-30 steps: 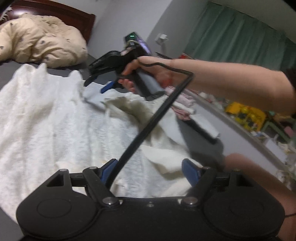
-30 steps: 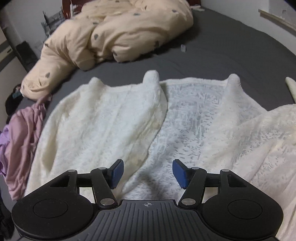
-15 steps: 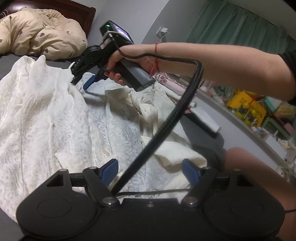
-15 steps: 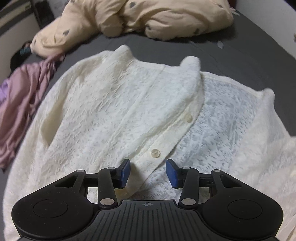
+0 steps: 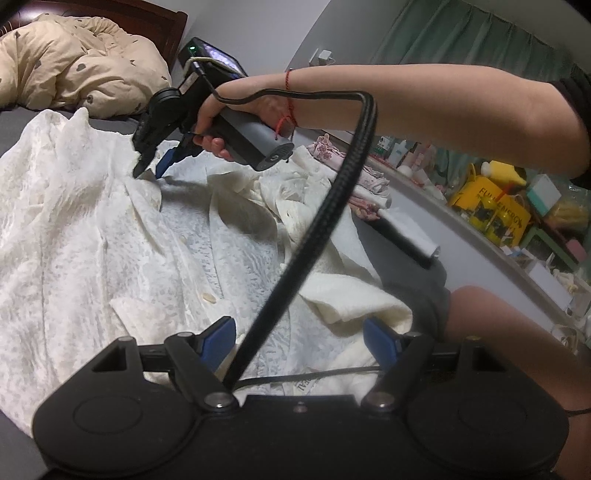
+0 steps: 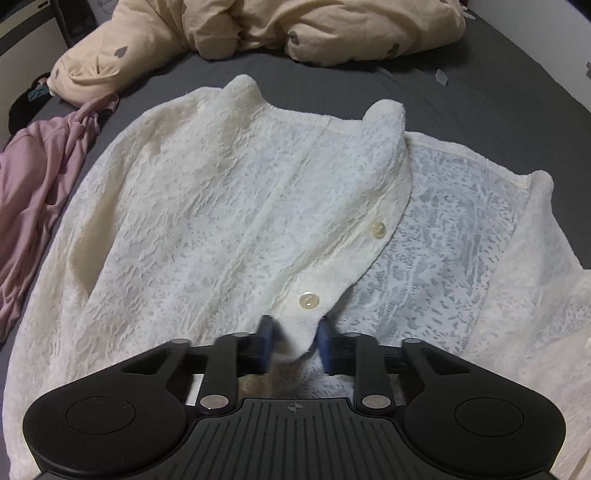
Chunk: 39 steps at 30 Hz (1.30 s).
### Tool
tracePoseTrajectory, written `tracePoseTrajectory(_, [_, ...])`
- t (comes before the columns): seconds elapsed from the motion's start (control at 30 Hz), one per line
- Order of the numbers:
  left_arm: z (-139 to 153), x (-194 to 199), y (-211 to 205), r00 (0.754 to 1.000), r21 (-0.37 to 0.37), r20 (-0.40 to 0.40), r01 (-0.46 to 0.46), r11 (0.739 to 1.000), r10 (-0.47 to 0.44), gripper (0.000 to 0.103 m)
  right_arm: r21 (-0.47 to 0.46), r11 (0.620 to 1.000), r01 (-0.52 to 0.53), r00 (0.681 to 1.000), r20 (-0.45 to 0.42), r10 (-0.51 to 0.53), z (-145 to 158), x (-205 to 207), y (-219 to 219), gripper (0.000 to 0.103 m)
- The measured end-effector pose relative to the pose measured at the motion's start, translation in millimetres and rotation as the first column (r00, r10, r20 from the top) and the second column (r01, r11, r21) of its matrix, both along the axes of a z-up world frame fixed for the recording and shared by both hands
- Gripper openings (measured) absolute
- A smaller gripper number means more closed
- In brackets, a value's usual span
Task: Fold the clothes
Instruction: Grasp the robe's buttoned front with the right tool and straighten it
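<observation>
A cream lace cardigan (image 6: 221, 221) lies spread open on the grey bed sheet (image 6: 480, 92), its buttoned front edge running down the middle. My right gripper (image 6: 295, 345) points steeply down at that edge, just below a button (image 6: 308, 300). Its jaws are closing, with a raised fold of the fabric pinched between the blue pads. In the left wrist view the same gripper (image 5: 147, 172) nips the cardigan (image 5: 74, 240) near the collar end. My left gripper (image 5: 299, 336) hangs open above the cardigan's crumpled near part, holding nothing.
A beige duvet (image 6: 295, 26) is heaped at the head of the bed. A pink garment (image 6: 37, 184) lies left of the cardigan. A black cable (image 5: 314, 240) crosses in front of the left gripper. The person's knee (image 5: 498, 325) and a cluttered shelf (image 5: 491, 210) are to the right.
My right gripper moved in toward the cardigan's buttoned edge, tipped further down, and its jaws narrowed onto the fabric. The left gripper stayed where it was, still open.
</observation>
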<state>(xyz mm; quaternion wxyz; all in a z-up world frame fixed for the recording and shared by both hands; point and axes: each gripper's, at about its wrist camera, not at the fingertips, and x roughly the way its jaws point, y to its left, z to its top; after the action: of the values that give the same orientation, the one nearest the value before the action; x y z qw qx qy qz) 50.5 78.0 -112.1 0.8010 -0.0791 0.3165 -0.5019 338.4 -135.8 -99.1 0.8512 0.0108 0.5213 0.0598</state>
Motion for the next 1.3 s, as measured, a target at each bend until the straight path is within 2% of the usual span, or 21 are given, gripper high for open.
tracePoseTrajectory(0.13, [0.3,-0.8,-0.7,1.000,0.006,0.002,0.005,1.000,-0.005,0.076,-0.008,1.000,-0.002,1.000,0.026,0.002,6.6,-5.0,-7.1,0.012])
tracePoseTrajectory(0.17, [0.5,-1.3,-1.1,1.000,0.009,0.005,0.007,1.000,-0.007,0.076,-0.011,1.000,-0.002,1.000,0.031,0.002,8.2,-7.0,-10.1,0.004])
tracePoseTrajectory(0.27, [1.2,-2.7,-1.7,1.000,0.014,0.012,0.013,1.000,-0.013,0.076,-0.018,1.000,0.007,0.999,0.047,-0.007,11.3,-11.0,-22.7,0.001])
tracePoseTrajectory(0.47, [1.5,-4.7,-3.4,1.000,0.021,0.018,0.024,0.999,-0.024,0.076,0.041,0.996,0.078,0.995,0.064,-0.081,12.9,-16.6,-52.0,0.001])
tracePoseTrajectory(0.53, [1.4,-4.8,-4.0,0.999,0.024,0.019,0.025,0.999,-0.026,0.076,0.034,0.996,0.086,0.995,0.049,-0.088,9.0,-15.5,-54.6,0.001])
tracePoseTrajectory(0.7, [1.4,-5.4,-4.9,0.999,0.032,0.022,0.031,0.999,-0.031,0.076,0.113,0.982,0.149,0.989,0.000,-0.150,-0.2,-16.7,-65.1,0.003])
tracePoseTrajectory(0.77, [1.6,-6.0,-4.8,0.999,0.034,0.024,0.033,0.999,-0.034,0.076,0.127,0.978,0.167,0.986,0.002,-0.169,1.0,-21.4,-70.7,0.012])
tracePoseTrajectory(0.87, [2.2,-7.1,-4.2,0.999,0.038,0.029,0.035,0.999,-0.036,0.076,0.172,0.970,0.172,0.984,0.024,-0.179,10.8,-36.7,-79.8,0.045])
tracePoseTrajectory(0.93, [3.2,-8.2,-3.3,0.999,0.042,0.037,0.034,0.999,-0.036,0.076,0.254,0.954,0.158,0.985,0.032,-0.171,18.9,-53.6,-84.9,0.046])
tracePoseTrajectory(1.07, [6.1,-9.7,0.0,0.998,0.054,0.057,0.018,0.998,-0.021,0.076,0.380,0.925,0.032,0.999,-0.005,-0.032,25.4,-100.5,-73.4,0.045])
tracePoseTrajectory(1.17, [7.4,-8.8,3.7,0.998,0.073,0.068,-0.011,0.997,0.006,0.076,0.424,0.903,-0.074,0.997,0.009,0.077,22.9,-143.4,-56.5,0.045])
tracePoseTrajectory(1.3, [7.7,-7.0,9.7,0.998,0.078,0.063,-0.034,0.996,0.030,0.076,0.444,0.888,-0.119,0.990,-0.017,0.140,6.3,-174.1,-39.6,0.045])
